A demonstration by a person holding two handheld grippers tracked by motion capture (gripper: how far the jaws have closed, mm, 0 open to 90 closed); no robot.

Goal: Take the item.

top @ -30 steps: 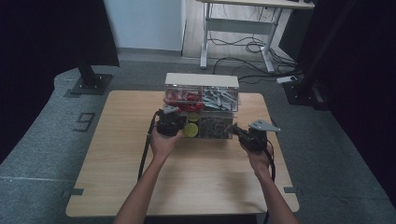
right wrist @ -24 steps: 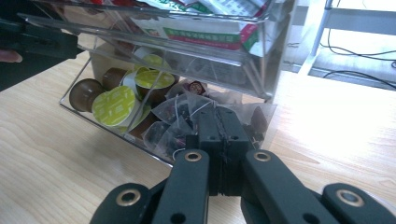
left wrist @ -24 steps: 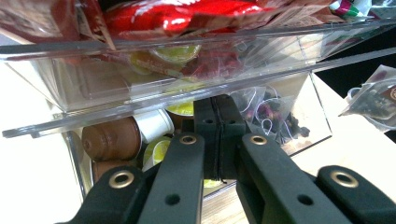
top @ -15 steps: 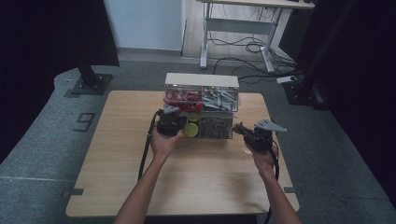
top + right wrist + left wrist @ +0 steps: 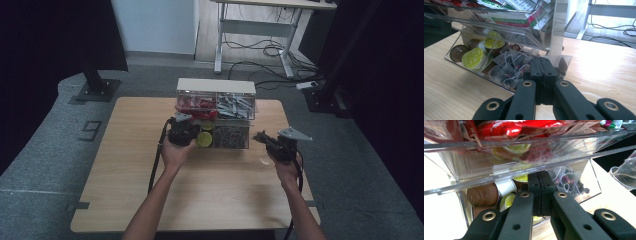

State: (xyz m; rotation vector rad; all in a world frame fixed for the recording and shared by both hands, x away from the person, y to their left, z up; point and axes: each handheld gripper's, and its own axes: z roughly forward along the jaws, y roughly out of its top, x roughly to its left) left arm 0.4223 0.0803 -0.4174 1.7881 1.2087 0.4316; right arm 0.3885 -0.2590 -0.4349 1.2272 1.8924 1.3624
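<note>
Left gripper (image 5: 181, 131), jaws together w/ nothing between, sits at the clear organizer's (image 5: 216, 112) lower drawer by the coffee pods (image 5: 482, 194) — probably to steady it. Right gripper (image 5: 267, 141), jaws pressed together, holds a tea bag (image 5: 560, 62) just outside the drawer.

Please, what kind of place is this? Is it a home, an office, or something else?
Probably a lab or office space set up for recording, not a home. A wooden table stands on grey carpet, dark curtains hang at both sides, and behind is a desk frame with loose cables on the floor.
</note>
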